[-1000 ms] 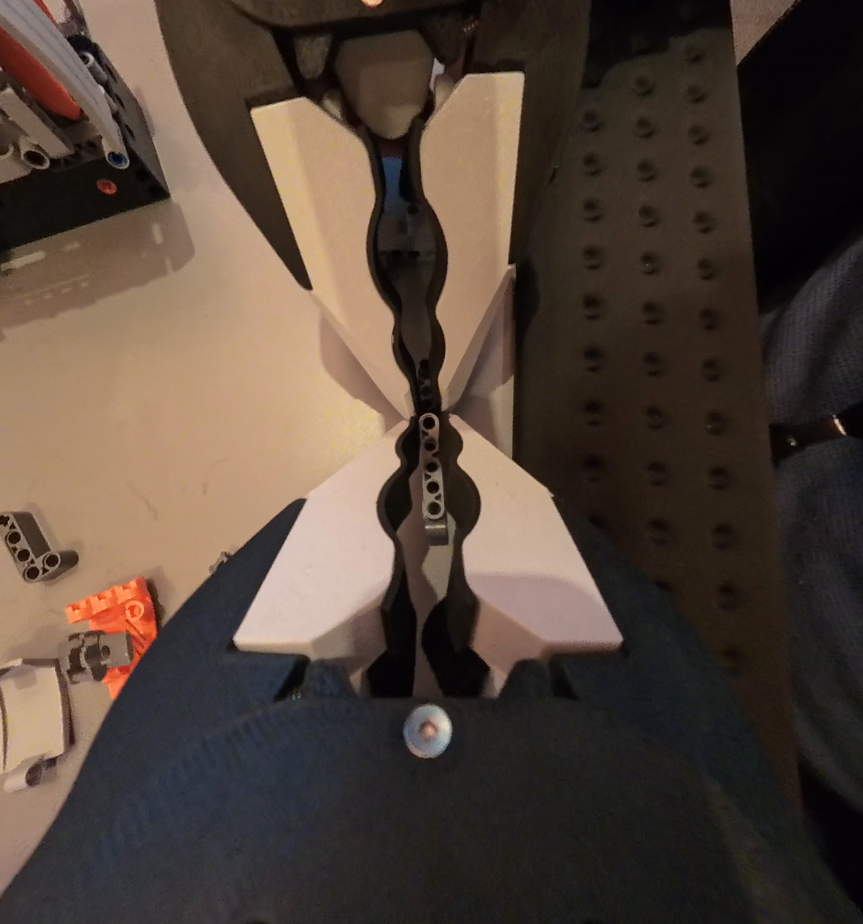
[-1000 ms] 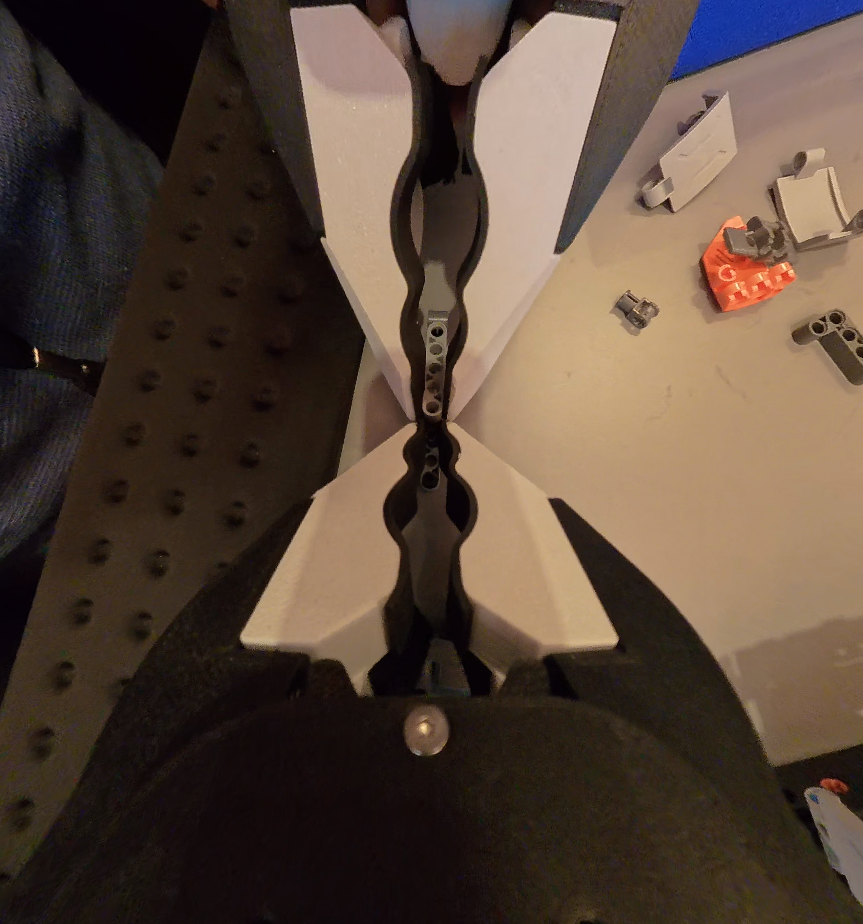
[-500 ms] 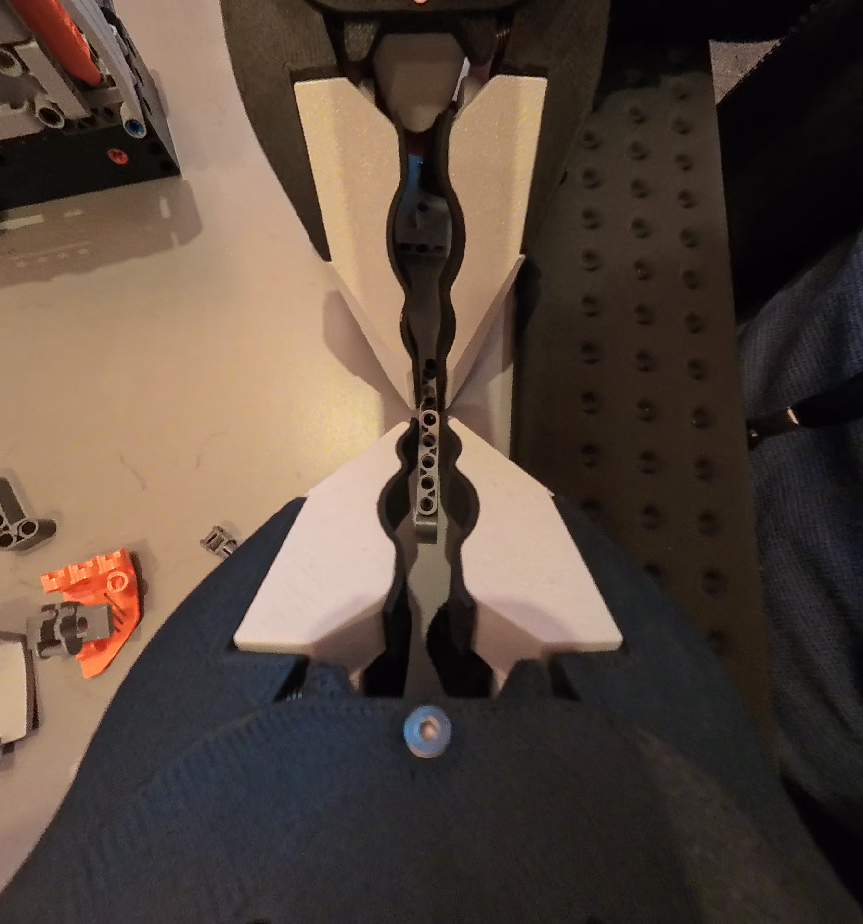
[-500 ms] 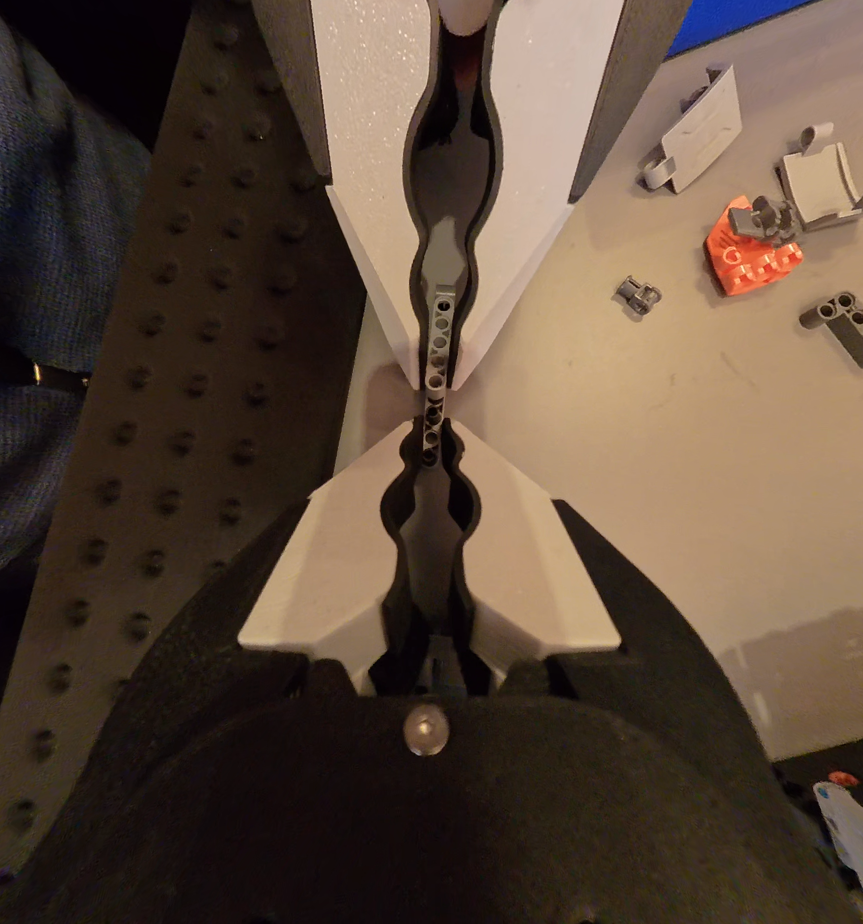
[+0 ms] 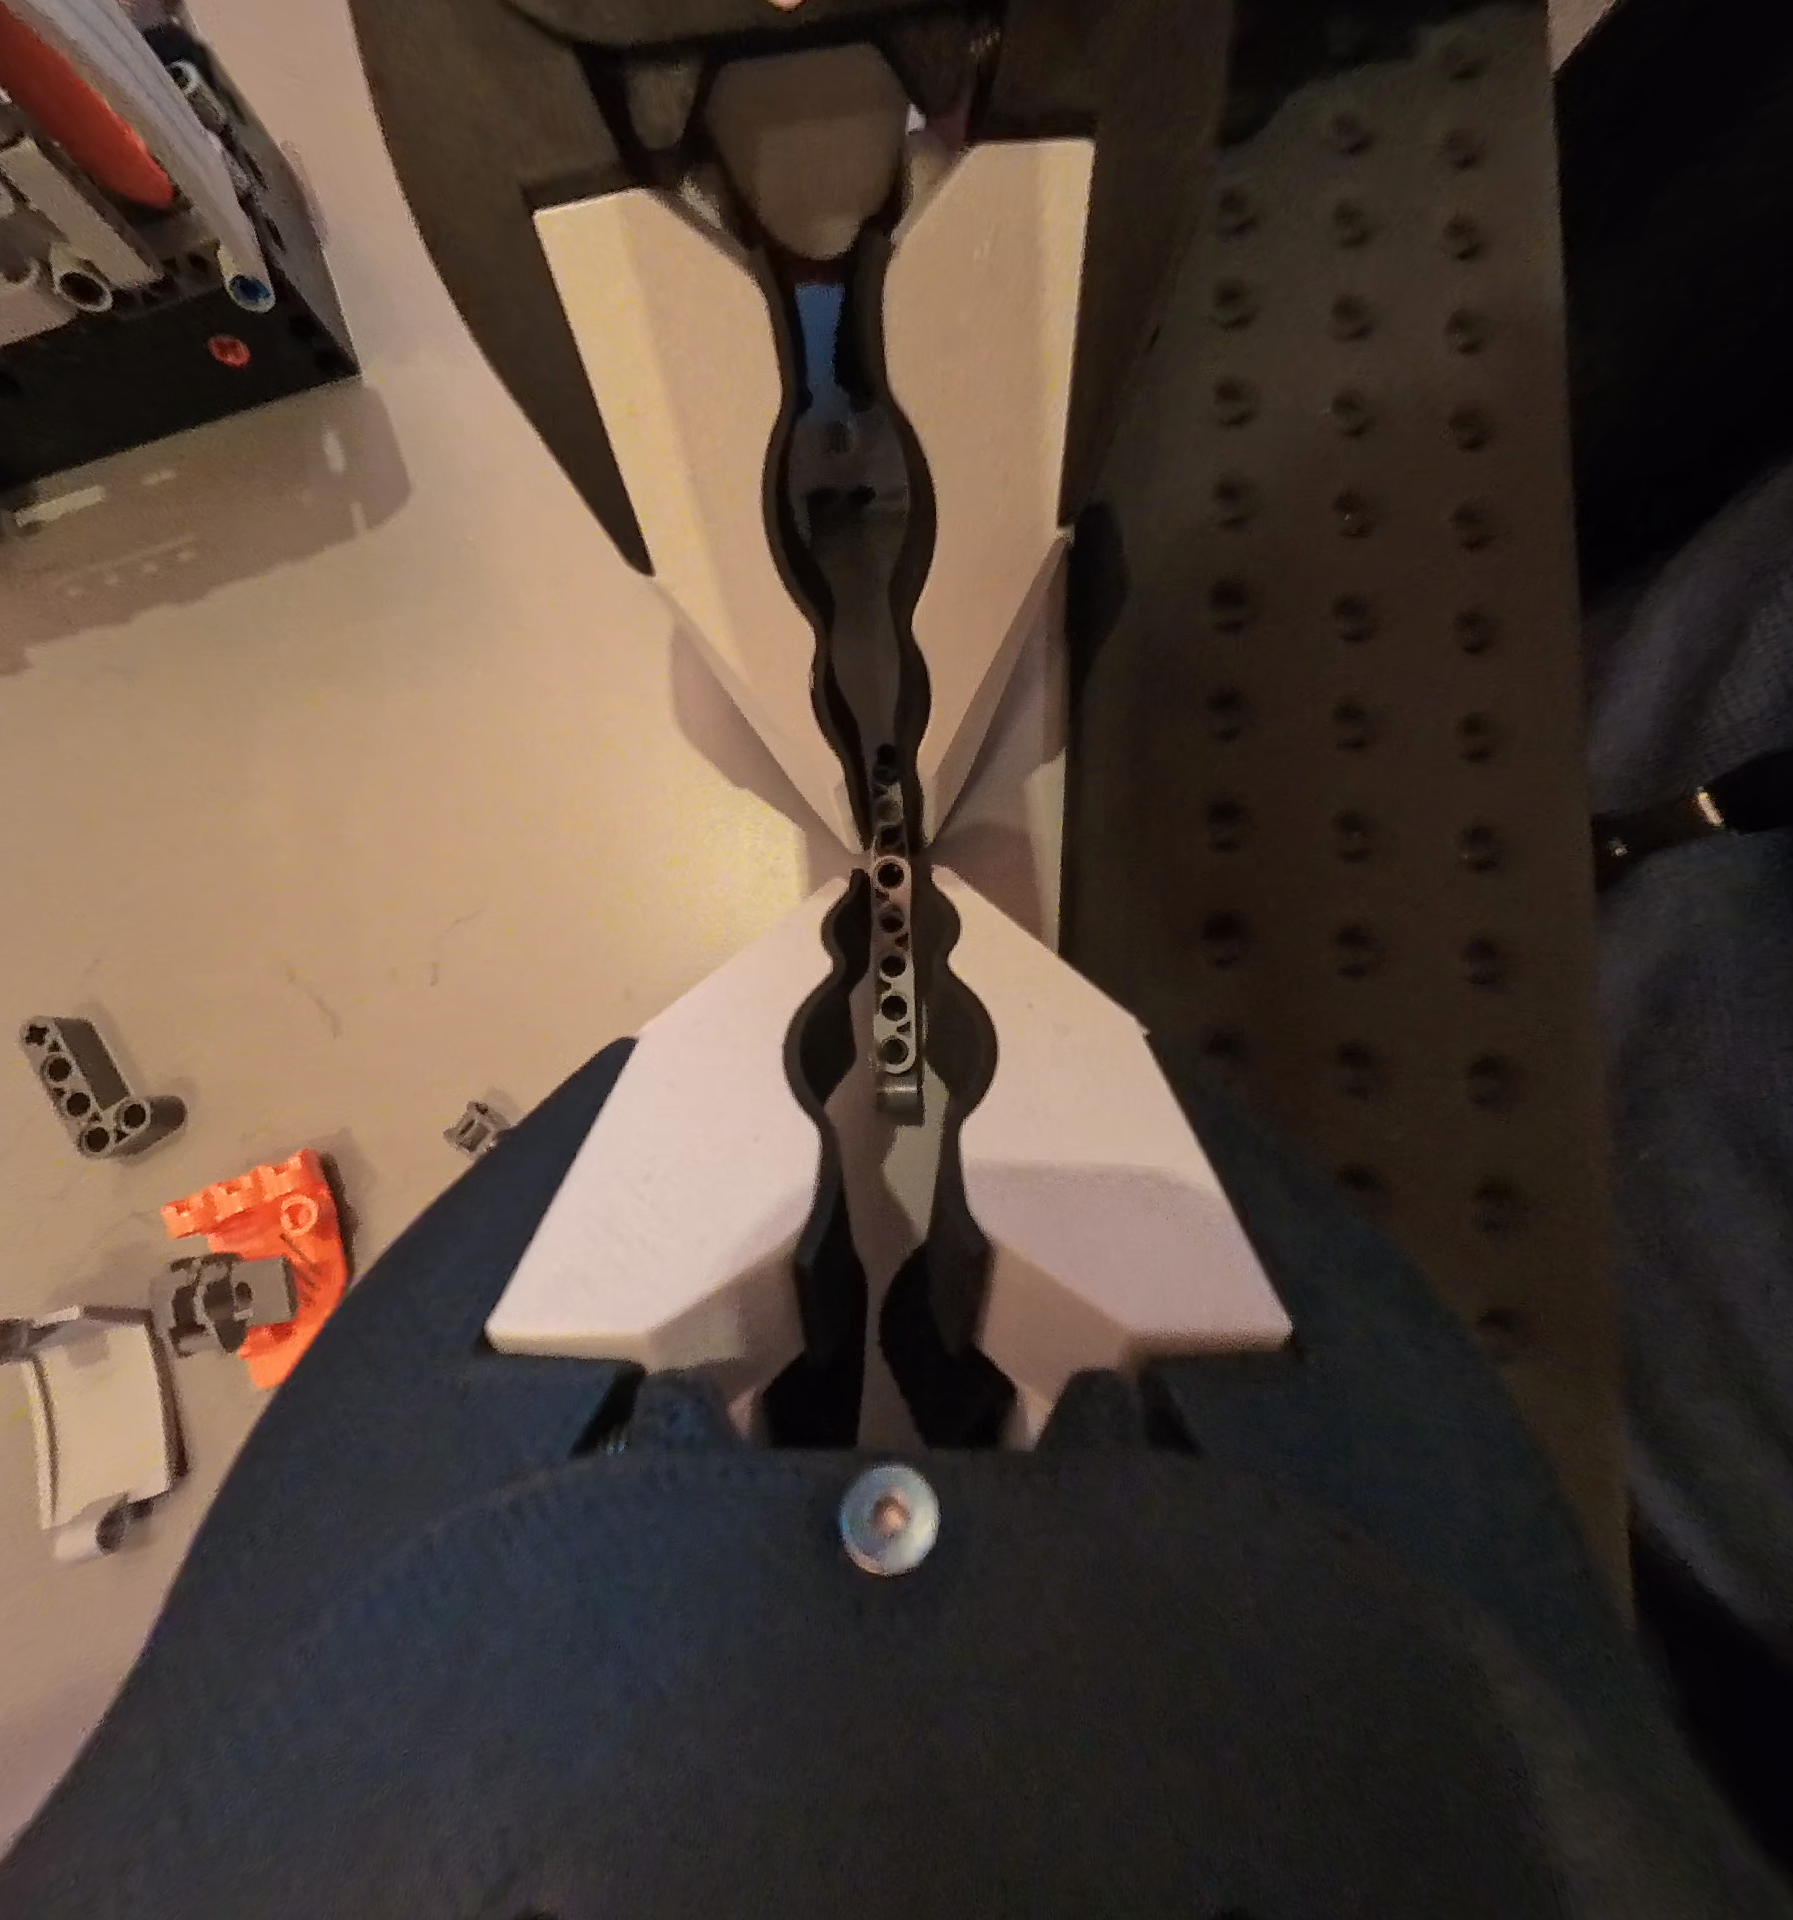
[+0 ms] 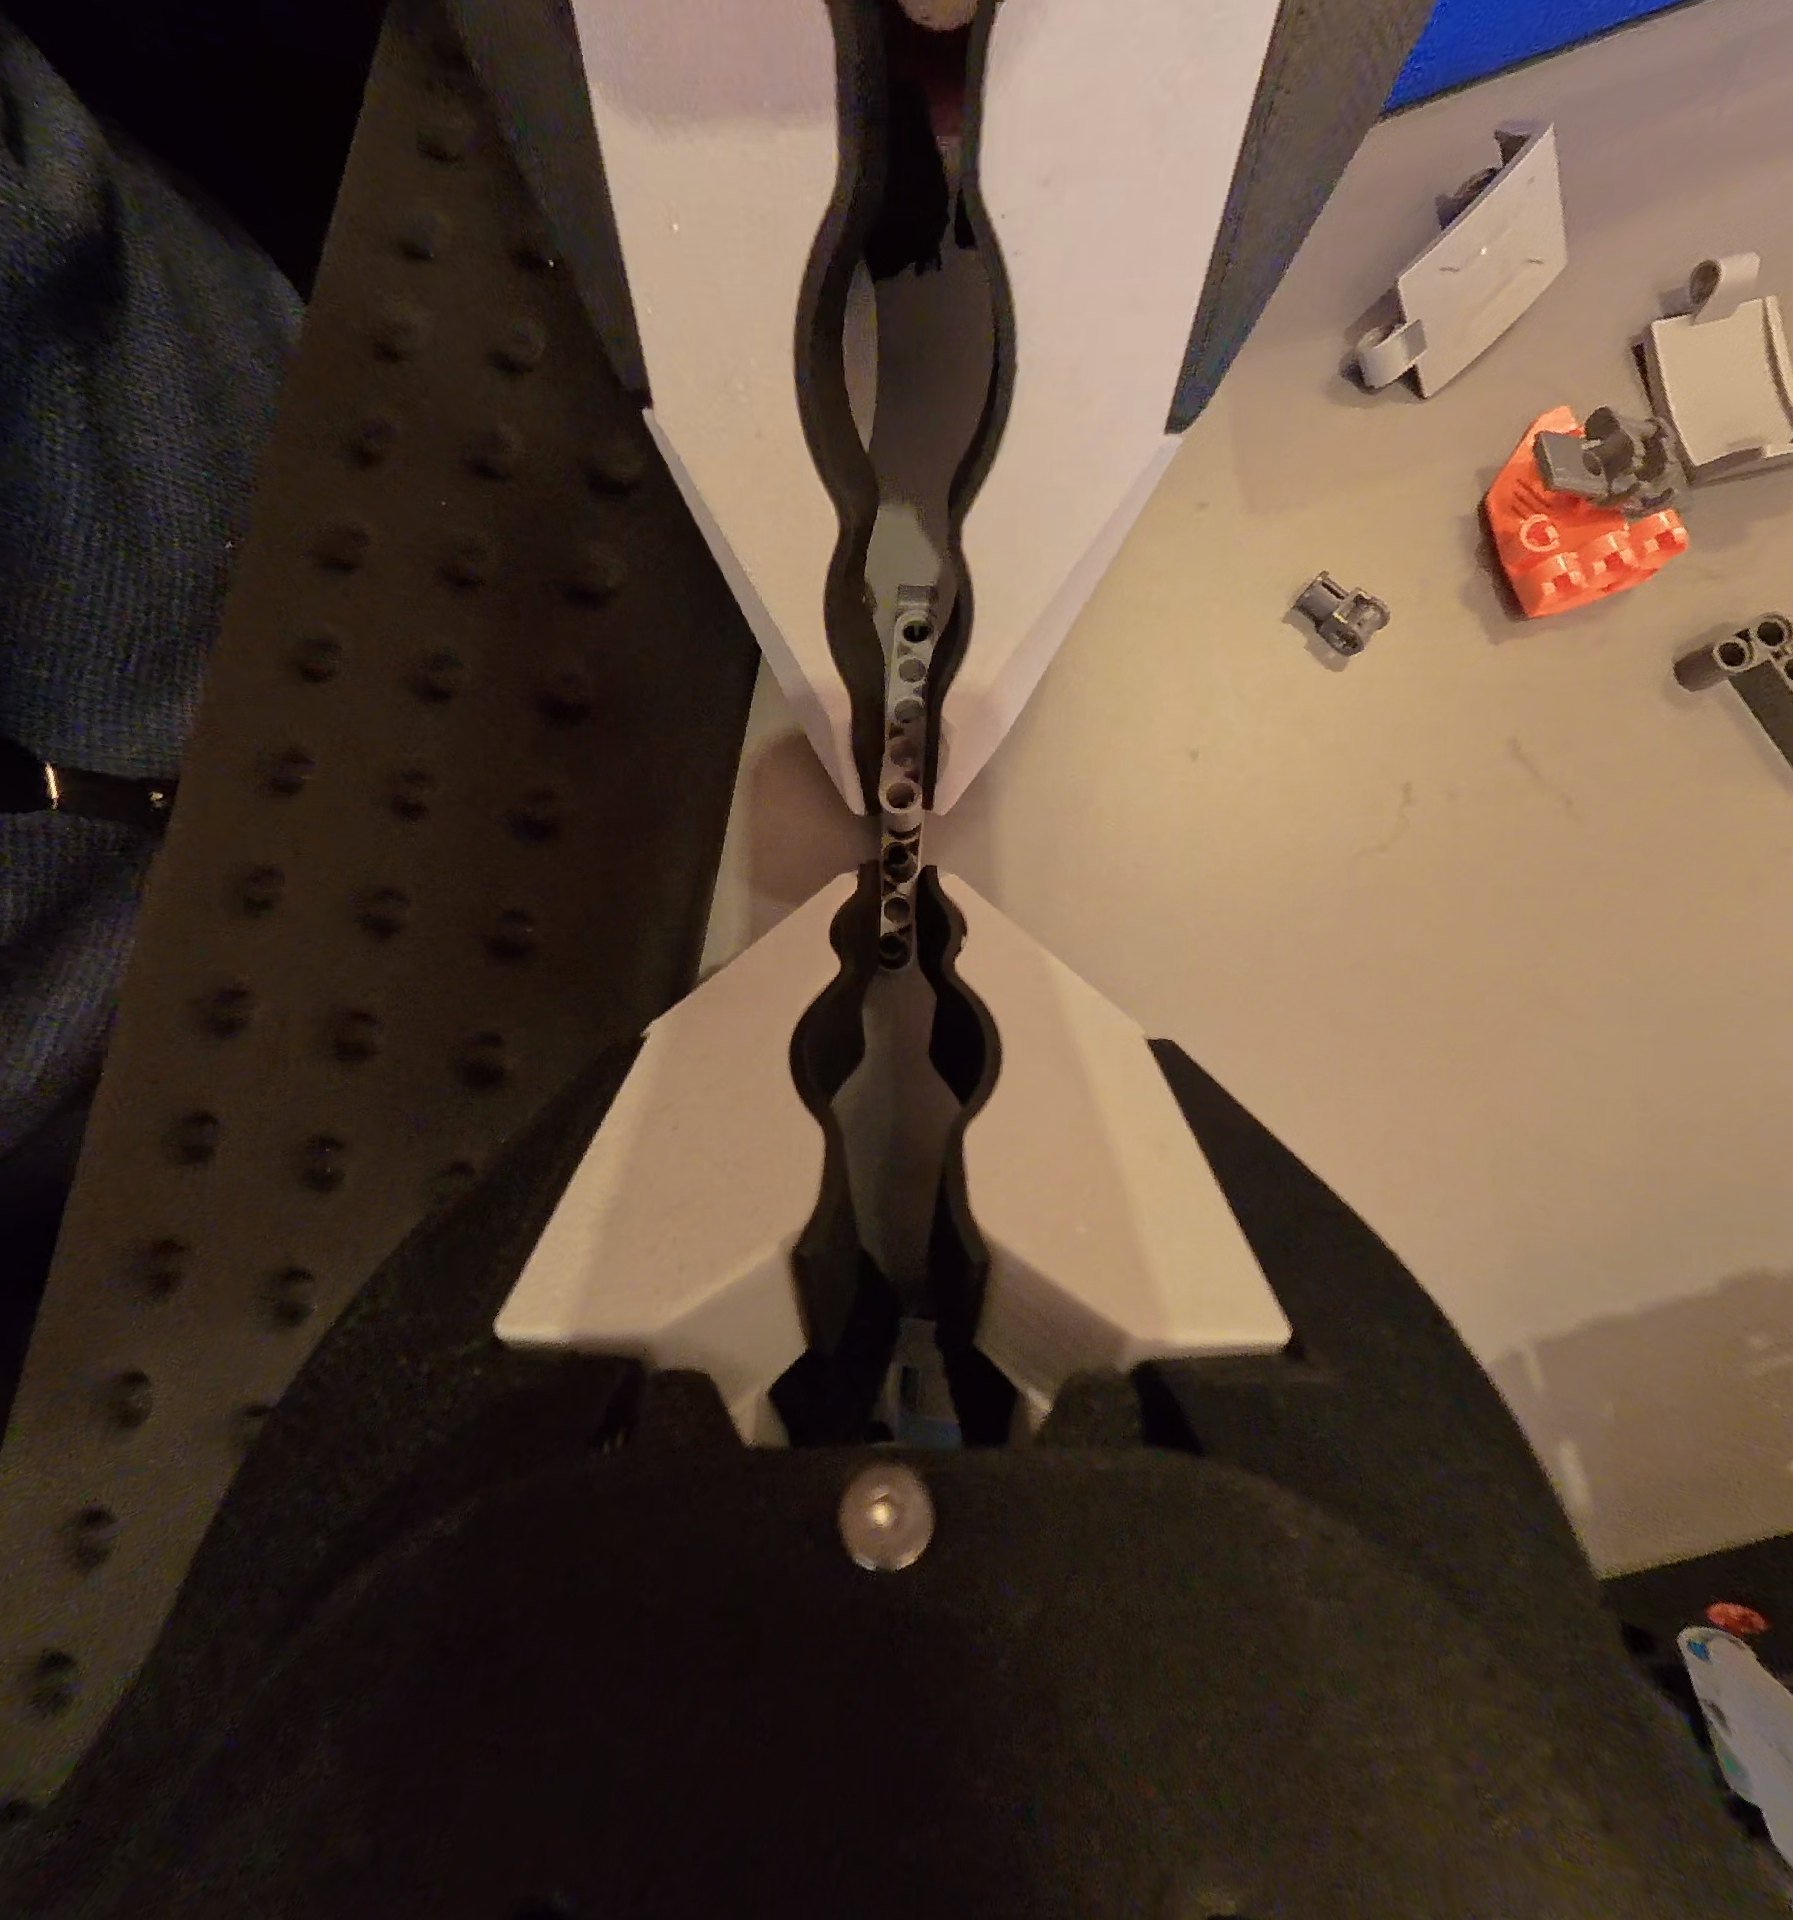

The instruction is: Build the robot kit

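Holding tip to tip above the bench (image 5: 352, 790), our left tongs (image 5: 887, 894) are clamped on a grey holed beam (image 5: 894, 977), and our right tongs (image 6: 897, 883) on a darker holed beam (image 6: 897, 914); the beam ends touch or overlap. Both look light, stiff, smooth plastic, so we judge a grip across the flat sides safest. Loose grey and orange pieces (image 6: 1588, 540) lie well apart.

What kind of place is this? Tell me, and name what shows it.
Probably a hobby or lab tabletop for building-toy assembly: loose parts like an orange piece and a dark grey angled beam lie on a beige table, beside a studded black baseplate.
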`<state>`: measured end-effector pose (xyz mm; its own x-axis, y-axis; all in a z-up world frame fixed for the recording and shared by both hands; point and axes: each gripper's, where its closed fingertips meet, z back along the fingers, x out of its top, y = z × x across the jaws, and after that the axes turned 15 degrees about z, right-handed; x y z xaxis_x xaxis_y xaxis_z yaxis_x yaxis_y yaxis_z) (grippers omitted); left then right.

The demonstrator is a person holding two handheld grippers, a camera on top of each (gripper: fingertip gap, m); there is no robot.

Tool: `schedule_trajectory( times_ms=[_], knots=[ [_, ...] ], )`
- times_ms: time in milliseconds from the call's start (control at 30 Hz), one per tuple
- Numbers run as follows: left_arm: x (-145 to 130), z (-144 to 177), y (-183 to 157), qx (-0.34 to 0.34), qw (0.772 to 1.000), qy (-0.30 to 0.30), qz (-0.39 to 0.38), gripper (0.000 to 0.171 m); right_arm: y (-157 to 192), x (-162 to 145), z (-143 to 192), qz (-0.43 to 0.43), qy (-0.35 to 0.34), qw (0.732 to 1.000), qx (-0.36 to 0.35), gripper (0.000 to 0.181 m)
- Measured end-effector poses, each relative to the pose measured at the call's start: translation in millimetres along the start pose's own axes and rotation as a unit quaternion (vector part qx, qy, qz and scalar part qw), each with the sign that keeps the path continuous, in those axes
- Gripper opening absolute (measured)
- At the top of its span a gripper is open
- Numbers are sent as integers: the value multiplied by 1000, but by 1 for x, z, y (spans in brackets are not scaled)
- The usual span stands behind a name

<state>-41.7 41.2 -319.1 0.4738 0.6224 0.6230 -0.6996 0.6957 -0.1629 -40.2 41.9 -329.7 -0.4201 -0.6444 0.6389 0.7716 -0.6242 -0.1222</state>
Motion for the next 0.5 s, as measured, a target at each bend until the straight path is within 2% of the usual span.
schedule_trajectory(
  times_ms=[200, 500],
  knots=[
    [-4, -7, 0, 17, 999, 40, -23, 5, 1, 0, -1, 4, 4, 1000, 0, 5],
    [-5, -5, -1, 4, 999, 31, 10, 5, 2, 2, 0, 8, -10, 1000, 3, 5]
  ],
)
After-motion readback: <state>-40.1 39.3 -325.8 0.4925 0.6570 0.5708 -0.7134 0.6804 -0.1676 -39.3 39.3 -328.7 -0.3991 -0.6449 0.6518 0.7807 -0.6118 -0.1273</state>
